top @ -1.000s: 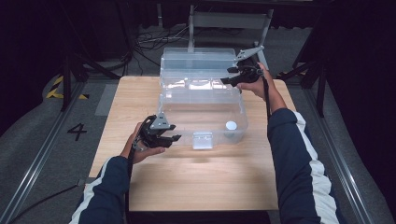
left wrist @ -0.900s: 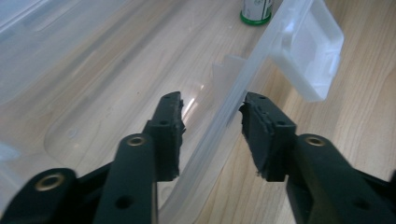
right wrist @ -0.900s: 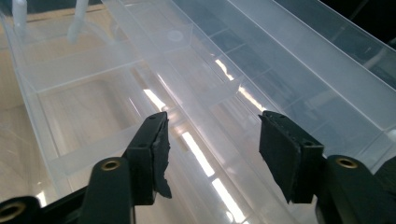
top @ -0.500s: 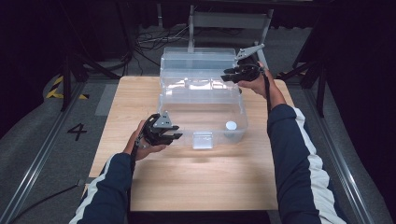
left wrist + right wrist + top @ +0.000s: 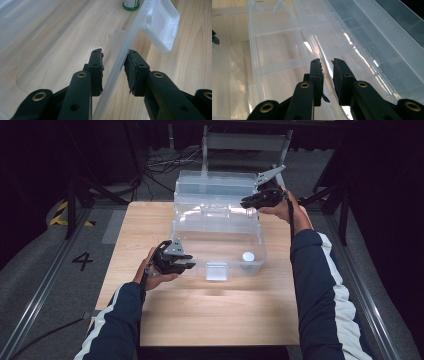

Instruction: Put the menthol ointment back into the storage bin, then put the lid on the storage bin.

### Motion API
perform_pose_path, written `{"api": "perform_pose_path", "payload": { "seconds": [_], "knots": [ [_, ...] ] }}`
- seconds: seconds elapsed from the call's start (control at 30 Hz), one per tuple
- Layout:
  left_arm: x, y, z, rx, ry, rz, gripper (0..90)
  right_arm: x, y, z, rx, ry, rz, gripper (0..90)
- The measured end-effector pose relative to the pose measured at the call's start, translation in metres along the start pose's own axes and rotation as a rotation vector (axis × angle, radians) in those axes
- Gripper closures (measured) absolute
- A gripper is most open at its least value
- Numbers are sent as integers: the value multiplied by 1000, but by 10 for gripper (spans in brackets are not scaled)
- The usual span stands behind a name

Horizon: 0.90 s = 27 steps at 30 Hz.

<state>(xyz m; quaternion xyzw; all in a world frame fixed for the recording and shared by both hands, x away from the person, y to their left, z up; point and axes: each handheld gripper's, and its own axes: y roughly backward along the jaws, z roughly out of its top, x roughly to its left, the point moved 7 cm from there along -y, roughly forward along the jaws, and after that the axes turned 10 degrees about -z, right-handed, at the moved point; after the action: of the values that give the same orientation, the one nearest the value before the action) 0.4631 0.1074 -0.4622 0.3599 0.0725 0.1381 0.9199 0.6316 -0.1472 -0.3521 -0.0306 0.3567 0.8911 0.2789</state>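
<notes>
A wooden tabletop (image 5: 165,320) carries a clear plastic organizer box (image 5: 220,245) at its middle, lid thrown open toward the far side. The left hand-held gripper (image 5: 113,71) straddles the box's near-left wall, its jaws just narrowed, though whether the pads press it I cannot tell. The right hand-held gripper (image 5: 327,75), also just narrowing, sits astride the inner tray's (image 5: 287,47) rim at the far right. The step looks like securing both holds; next comes steadying the box while the tray is moved. A small green-rimmed jar (image 5: 130,3) stands inside the box.

Overhead light falls brightly on the pale wooden surface (image 5: 210,310) while the surroundings stay black; white glare streaks the clear plastic compartment box (image 5: 352,47), and the high view is soft.
</notes>
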Motion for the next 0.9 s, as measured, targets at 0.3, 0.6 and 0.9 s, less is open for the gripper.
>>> {"api": "perform_pose_path", "payload": {
  "seconds": [0.3, 0.6, 0.9],
  "knots": [
    [0, 0, 0, -1, -6, -2, 682, 3, 1, 2, 17, 34, 11, 816],
    [1, 0, 0, -6, 7, 1, 669, 8, 6, 3, 25, 85, 3, 845],
    [1, 0, 0, -9, 3, 3, 661, 11, 8, 3, 21, 88, -1, 851]
  ]
}}
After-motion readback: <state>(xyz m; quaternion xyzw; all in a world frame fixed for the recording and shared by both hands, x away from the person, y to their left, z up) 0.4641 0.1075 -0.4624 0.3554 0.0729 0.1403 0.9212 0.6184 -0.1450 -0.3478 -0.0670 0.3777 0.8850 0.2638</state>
